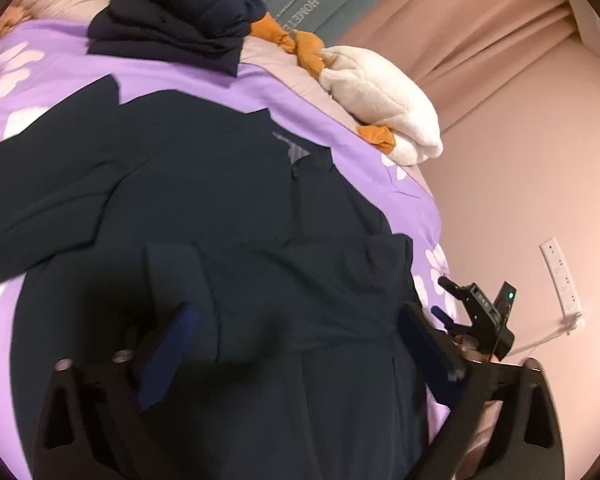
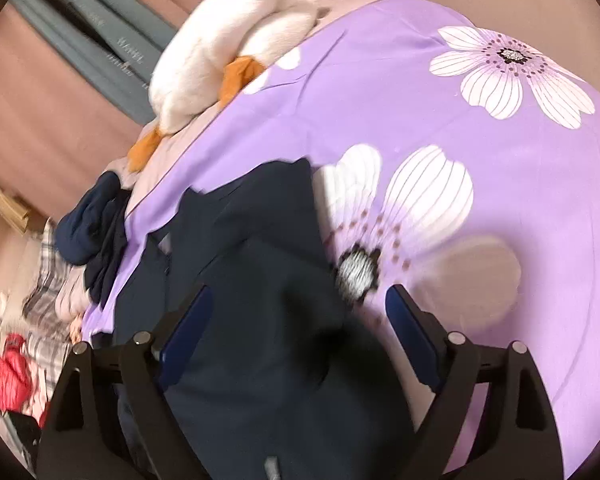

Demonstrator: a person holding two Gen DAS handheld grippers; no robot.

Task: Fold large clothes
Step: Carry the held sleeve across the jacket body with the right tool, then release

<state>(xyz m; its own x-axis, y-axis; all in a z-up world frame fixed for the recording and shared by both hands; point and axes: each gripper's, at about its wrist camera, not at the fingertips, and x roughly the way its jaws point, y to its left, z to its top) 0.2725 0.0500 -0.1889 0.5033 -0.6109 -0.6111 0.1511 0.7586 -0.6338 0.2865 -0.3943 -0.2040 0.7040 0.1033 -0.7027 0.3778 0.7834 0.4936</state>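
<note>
A dark navy jacket (image 1: pixel 204 208) lies spread, front up with its zip showing, on a purple flowered bedsheet (image 1: pixel 60 64). My left gripper (image 1: pixel 300 344) hovers over the jacket's lower half with its blue-padded fingers (image 1: pixel 168 352) wide apart, open, with cloth below them but nothing pinched. In the right wrist view the same jacket (image 2: pixel 260 280) runs under my right gripper (image 2: pixel 296 320), which is open too, one pad over the dark cloth and the other over the sheet (image 2: pixel 380 100). In the left wrist view, the right gripper (image 1: pixel 444 298) shows at the bed's right edge.
A bundle of folded dark clothes (image 1: pixel 172 20) sits at the head of the bed, and it also shows in the right wrist view (image 2: pixel 92 220). A white plush duck (image 1: pixel 380 96) lies beside it. Pink wall with a socket strip (image 1: pixel 560 276) flanks the bed. Red and checked items (image 2: pixel 12 372) lie beyond.
</note>
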